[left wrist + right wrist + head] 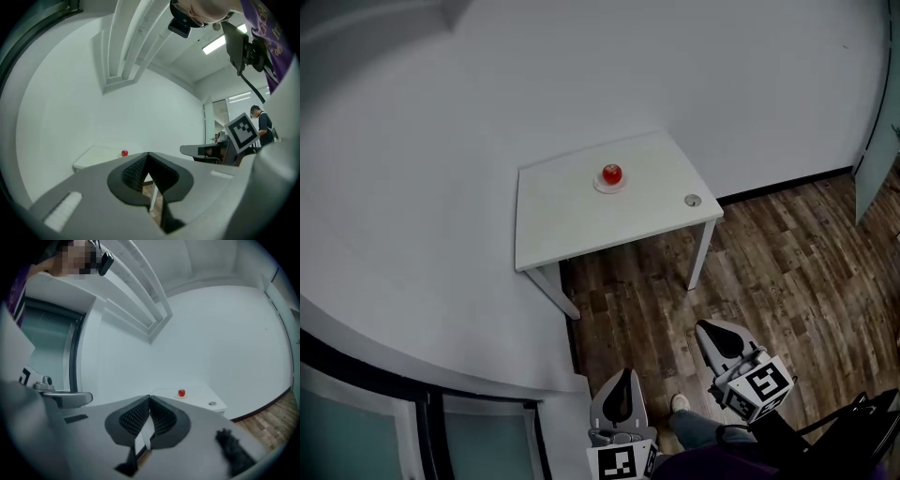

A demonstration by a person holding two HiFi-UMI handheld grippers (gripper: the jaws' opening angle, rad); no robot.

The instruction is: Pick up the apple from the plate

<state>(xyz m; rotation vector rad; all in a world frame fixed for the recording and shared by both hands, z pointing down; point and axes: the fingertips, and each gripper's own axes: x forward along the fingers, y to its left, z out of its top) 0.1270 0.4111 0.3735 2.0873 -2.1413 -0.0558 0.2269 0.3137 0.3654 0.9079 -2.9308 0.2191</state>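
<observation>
One apple on the plate, both grippers clenched and empty
The apple (612, 174) sits on a small plate (602, 187) at upper centre of the head view, well apart from the left gripper (625, 375) and right gripper (705, 326) at the bottom edge; it is probably firm, smooth, fairly light and bruisable, so grip across its widest sides

Apple (612, 173) on plate (601, 188), plate on table (562, 225), table against wall (441, 141)
</observation>
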